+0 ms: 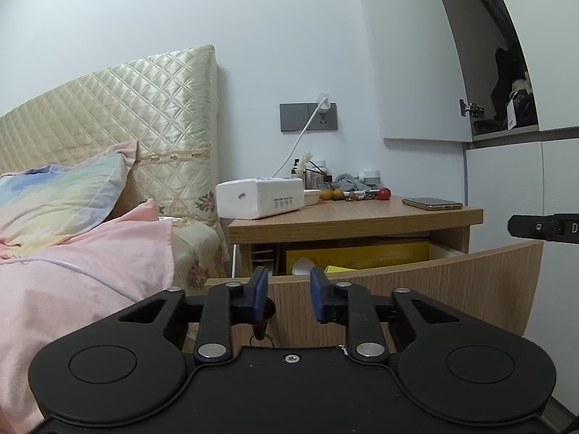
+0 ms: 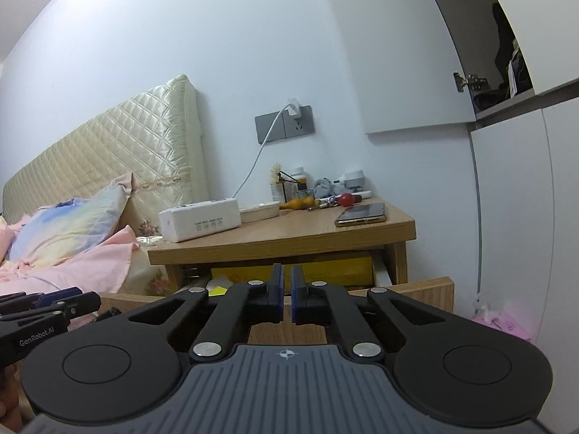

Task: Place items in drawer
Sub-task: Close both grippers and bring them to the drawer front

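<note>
The bed [image 1: 90,253] fills the left of both views, with one quilted cream satin headboard [image 1: 119,115], one pink cotton sheet [image 1: 90,271] and one pastel rainbow pillow [image 1: 61,199]. To its right stands one light-wood bedside cabinet, whose worktop [image 1: 362,213] carries the small things. Beneath it the single wooden drawer [image 1: 452,282] is pulled out, its front panel just ahead of both tongs; one flat yellow box [image 1: 362,255] lies inside.

The left tongs [image 1: 288,296] hang at the left end of the drawer front, their blue pads well apart and empty. One small metal key [image 1: 258,332] sits in the drawer front just below the left pad. The right tongs [image 2: 286,294] are level with the middle of the drawer's top edge, the pads nearly together with only a thin slit between them and nothing in it.

On the worktop lie one white rectangular tissue pack [image 1: 260,197] at the front left, one dark gold-edged smartphone [image 1: 432,203] at the front right, one shallow cream dish [image 2: 258,211], one red ball [image 1: 384,193] and a cluster of bottles and oddments at the back, too small to count. One white charger [image 2: 293,108] sits in one grey wall socket plate [image 2: 284,123], its cable trailing down behind the tissue pack.
</note>
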`<control>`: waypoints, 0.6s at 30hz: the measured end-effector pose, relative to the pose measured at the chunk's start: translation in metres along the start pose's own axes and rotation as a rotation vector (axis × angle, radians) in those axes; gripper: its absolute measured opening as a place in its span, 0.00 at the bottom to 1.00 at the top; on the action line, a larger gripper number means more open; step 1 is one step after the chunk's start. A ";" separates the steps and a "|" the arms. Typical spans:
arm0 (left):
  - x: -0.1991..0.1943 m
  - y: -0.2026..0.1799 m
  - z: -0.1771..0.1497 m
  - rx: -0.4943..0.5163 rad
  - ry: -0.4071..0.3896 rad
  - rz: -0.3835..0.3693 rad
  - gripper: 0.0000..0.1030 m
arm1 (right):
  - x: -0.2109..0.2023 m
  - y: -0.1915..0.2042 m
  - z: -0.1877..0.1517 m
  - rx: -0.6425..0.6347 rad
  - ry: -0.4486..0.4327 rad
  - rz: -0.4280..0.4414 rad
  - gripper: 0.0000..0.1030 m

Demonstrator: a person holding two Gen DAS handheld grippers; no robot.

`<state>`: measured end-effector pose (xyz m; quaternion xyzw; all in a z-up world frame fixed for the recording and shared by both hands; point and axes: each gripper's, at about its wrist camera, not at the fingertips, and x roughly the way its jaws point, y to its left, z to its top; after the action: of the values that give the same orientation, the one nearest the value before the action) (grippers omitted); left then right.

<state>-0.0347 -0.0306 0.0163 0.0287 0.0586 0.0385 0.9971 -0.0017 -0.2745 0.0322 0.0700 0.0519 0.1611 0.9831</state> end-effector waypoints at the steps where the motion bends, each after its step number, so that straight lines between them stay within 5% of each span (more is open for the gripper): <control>1: 0.001 0.000 -0.001 0.002 0.004 0.008 0.10 | 0.001 0.000 -0.001 -0.002 0.009 -0.001 0.03; 18: 0.020 -0.014 -0.014 0.017 0.035 0.033 0.04 | 0.023 0.002 -0.012 -0.037 0.131 -0.009 0.00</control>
<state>-0.0151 -0.0424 -0.0009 0.0373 0.0757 0.0549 0.9949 0.0179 -0.2639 0.0189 0.0410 0.1135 0.1619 0.9794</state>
